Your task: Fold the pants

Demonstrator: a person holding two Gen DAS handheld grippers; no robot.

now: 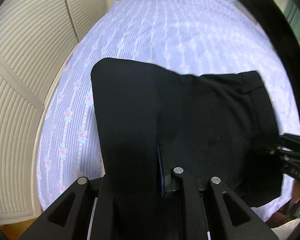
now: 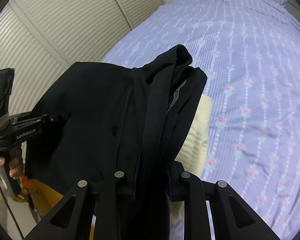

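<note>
Black fabric pants (image 1: 190, 120), held up in the air above the foot of a bed, doubled over so that layers hang together. In the right wrist view the waistband (image 2: 176, 98) stands uppermost, its grey printed inner tape exposed, with a small dark button (image 2: 114, 130) on the panel to its left.

Left gripper (image 1: 160, 172): black two-finger tool, jaws clamped on a fold of the pants, cloth draping over its near side. In the right wrist view the same tool (image 2: 56, 119) enters from the left edge, nose buried in the cloth, with the person's hand (image 2: 14, 166) around its grip.

Right gripper (image 2: 150, 180): jaws pressed together on the bunched waistband layers; seen from the left wrist camera it bites the garment's right edge (image 1: 278, 150).

Beneath: lavender bedsheet with striped rows of pink roses (image 1: 170, 40). Alongside: cream louvred closet doors (image 1: 20, 80). A cream quilted cover (image 2: 200, 136) shows behind the hanging pants.
</note>
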